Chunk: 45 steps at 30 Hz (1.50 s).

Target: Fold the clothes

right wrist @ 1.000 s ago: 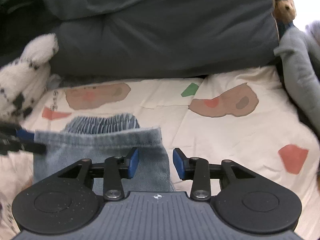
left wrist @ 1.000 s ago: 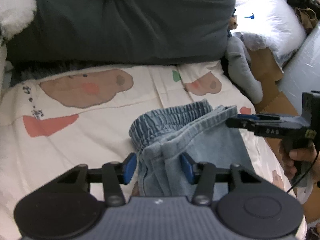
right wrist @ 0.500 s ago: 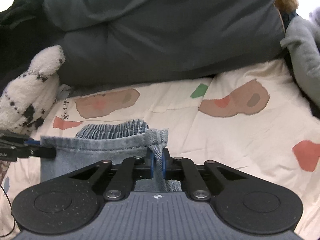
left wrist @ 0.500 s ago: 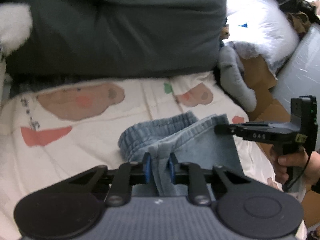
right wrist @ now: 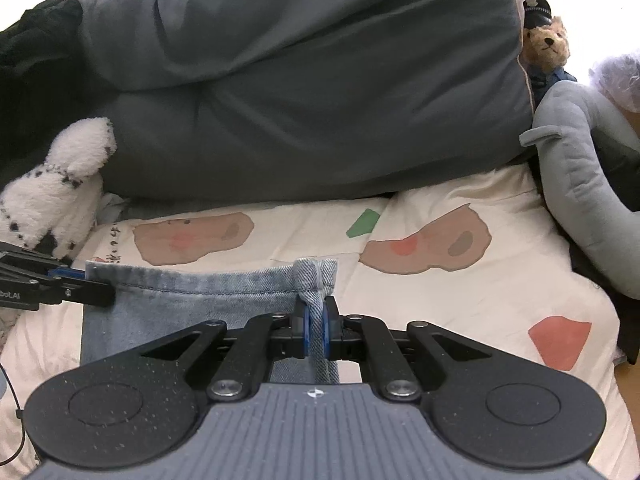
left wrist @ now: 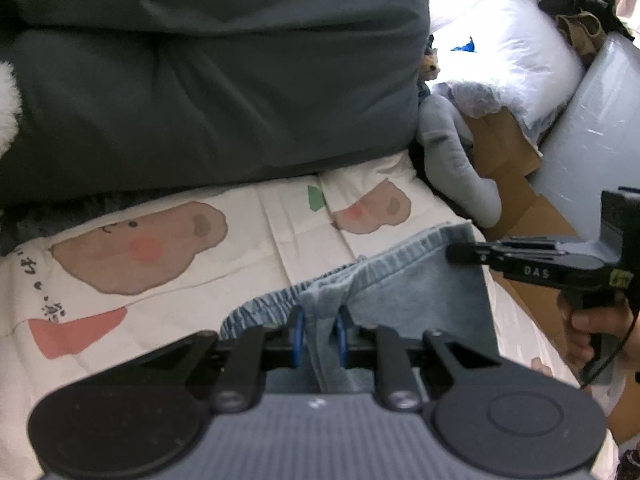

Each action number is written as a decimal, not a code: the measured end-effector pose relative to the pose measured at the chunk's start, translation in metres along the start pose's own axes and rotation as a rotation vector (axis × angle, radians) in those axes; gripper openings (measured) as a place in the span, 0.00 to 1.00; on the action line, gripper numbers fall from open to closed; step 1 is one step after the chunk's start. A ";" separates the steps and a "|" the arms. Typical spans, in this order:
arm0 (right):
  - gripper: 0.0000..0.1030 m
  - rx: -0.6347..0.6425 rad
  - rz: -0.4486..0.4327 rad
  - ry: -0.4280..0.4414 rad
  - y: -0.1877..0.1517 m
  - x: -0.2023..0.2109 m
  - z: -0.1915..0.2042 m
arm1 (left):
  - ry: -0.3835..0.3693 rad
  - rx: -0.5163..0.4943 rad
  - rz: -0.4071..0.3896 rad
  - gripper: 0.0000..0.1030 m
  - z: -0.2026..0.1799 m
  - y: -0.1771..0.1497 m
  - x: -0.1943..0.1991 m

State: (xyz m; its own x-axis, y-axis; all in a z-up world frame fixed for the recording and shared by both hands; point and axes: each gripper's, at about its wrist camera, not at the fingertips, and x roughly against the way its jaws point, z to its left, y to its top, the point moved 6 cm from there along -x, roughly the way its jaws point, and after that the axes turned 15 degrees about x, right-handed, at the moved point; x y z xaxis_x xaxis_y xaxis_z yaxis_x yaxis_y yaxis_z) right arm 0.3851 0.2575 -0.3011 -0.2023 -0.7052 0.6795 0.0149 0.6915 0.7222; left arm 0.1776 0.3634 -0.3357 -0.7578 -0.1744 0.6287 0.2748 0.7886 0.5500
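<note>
Right wrist: patterned cream bedsheet (right wrist: 460, 292) beneath dark grey duvet (right wrist: 320, 100)

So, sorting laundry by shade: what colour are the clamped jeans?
Light blue jeans, clearest in right wrist view.

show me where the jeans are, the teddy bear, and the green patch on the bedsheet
jeans (right wrist: 192, 300): right wrist view, on the flat denim panel left of the gripper.
teddy bear (right wrist: 548, 46): right wrist view, on its face.
green patch (right wrist: 363, 223): right wrist view, on the patch's middle.
</note>
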 end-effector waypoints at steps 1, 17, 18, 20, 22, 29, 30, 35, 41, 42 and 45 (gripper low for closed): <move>0.05 -0.001 0.003 -0.005 0.000 -0.001 0.000 | 0.000 0.000 -0.003 0.17 0.001 0.000 -0.001; 0.09 -0.015 0.080 -0.094 0.000 -0.040 0.005 | 0.052 0.040 0.013 0.27 0.038 0.003 -0.031; 0.12 -0.020 0.072 -0.098 0.000 -0.037 0.005 | 0.059 0.038 0.003 0.28 0.038 0.004 -0.027; 0.20 -0.022 0.053 -0.110 -0.001 -0.029 0.005 | 0.071 0.021 -0.010 0.28 0.038 0.005 -0.019; 0.25 -0.033 0.043 -0.127 -0.002 -0.023 0.005 | 0.078 0.002 -0.029 0.27 0.037 0.008 -0.009; 0.26 0.004 -0.007 -0.122 0.003 -0.012 0.026 | 0.008 -0.060 -0.063 0.22 0.009 0.010 0.006; 0.26 0.009 -0.011 -0.102 0.004 -0.014 0.032 | 0.001 -0.072 -0.056 0.21 0.006 0.008 0.002; 0.26 0.028 -0.009 -0.056 0.004 -0.035 0.054 | 0.003 -0.114 -0.029 0.17 0.004 0.002 -0.020; 0.25 0.024 0.027 -0.048 -0.004 -0.061 0.059 | 0.045 -0.137 -0.017 0.13 0.019 -0.004 -0.039; 0.25 0.023 0.034 -0.047 -0.005 -0.065 0.059 | 0.050 -0.139 -0.014 0.12 0.022 -0.005 -0.042; 0.26 0.020 0.054 -0.043 -0.010 -0.078 0.061 | 0.070 -0.142 0.012 0.05 0.032 -0.009 -0.054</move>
State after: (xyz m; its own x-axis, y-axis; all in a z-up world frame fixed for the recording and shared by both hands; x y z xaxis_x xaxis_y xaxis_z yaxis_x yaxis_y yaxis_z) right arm 0.3413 0.3148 -0.3688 -0.2439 -0.6599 0.7106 0.0074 0.7315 0.6818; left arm 0.1974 0.3844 -0.3923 -0.7124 -0.2095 0.6698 0.3684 0.7007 0.6110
